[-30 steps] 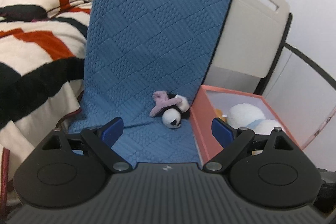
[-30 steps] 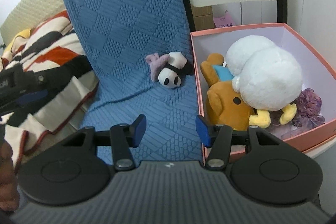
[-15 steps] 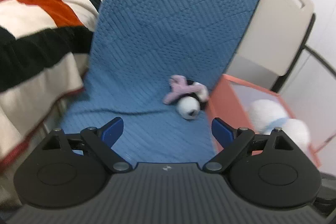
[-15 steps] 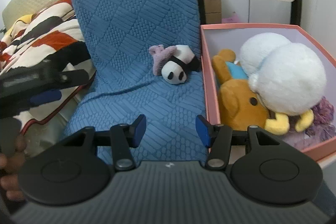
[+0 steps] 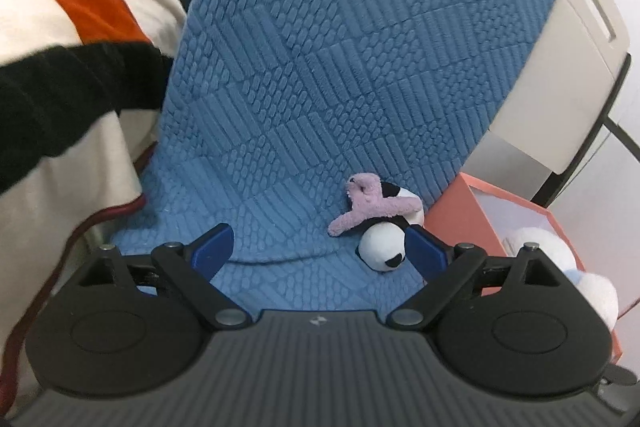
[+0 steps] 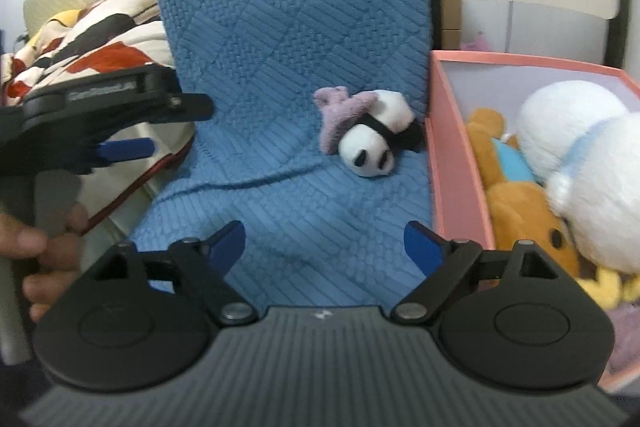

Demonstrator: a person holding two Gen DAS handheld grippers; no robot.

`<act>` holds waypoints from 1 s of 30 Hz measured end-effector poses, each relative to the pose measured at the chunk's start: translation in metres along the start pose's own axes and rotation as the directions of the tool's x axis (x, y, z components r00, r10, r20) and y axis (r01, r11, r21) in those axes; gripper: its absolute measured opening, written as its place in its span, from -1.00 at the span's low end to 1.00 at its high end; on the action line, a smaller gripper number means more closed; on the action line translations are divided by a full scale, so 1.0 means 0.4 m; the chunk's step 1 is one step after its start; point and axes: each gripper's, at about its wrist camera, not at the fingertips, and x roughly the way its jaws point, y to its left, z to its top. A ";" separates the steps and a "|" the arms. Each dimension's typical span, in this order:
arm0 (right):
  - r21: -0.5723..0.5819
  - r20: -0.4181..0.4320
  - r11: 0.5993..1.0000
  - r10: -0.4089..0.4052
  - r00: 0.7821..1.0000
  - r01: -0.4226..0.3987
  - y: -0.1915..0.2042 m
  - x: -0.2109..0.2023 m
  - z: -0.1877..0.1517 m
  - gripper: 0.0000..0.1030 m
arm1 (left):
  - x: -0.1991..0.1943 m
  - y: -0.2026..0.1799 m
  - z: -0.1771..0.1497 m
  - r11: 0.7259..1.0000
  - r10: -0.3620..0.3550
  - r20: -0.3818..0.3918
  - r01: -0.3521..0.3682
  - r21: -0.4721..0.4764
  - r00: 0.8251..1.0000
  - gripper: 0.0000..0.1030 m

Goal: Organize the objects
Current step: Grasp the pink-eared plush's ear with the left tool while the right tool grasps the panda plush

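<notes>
A small panda plush (image 5: 381, 245) (image 6: 370, 147) with a lilac piece lies on the blue quilted cover (image 5: 320, 87) (image 6: 296, 67) of a chair, close to a pink box (image 5: 460, 211) (image 6: 456, 167). The box holds a white plush (image 6: 592, 163), a brown bear plush (image 6: 520, 211) and other soft toys. My left gripper (image 5: 320, 249) is open; the panda's head sits just inside its right fingertip. My right gripper (image 6: 324, 247) hangs nearer the chair's front, its jaws opening with nothing between them. The left gripper (image 6: 120, 147) also shows at the left of the right wrist view.
A striped white, red and black blanket (image 5: 60, 39) (image 6: 104, 39) lies left of the chair. A grey folding chair back (image 5: 568, 75) stands behind the pink box. A person's hand (image 6: 44, 255) holds the left gripper's handle.
The right gripper's jaws have spread much wider. Both grippers have come lower and closer to the panda plush, which now lies at the left gripper's right fingertip.
</notes>
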 end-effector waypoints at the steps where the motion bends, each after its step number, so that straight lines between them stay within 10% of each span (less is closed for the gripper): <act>1: -0.010 0.007 1.000 -0.009 1.000 0.009 0.004 0.011 0.005 0.71 | 0.015 0.005 0.006 1.000 -0.004 -0.010 0.004 -0.011 1.000 0.84; 9: -0.087 0.034 0.995 -0.051 0.998 0.054 0.019 0.110 0.050 0.67 | 0.159 0.018 0.064 0.996 -0.085 -0.080 0.083 -0.036 0.993 0.82; 13: -0.095 0.011 0.990 -0.100 0.995 0.100 0.010 0.179 0.076 0.32 | 0.231 0.013 0.086 0.994 -0.109 -0.119 0.105 -0.038 0.987 0.68; 30: -0.013 -0.079 0.989 -0.148 0.986 0.147 -0.060 0.363 0.148 0.31 | 0.477 -0.018 0.117 0.961 -0.260 -0.233 0.228 -0.156 0.937 0.09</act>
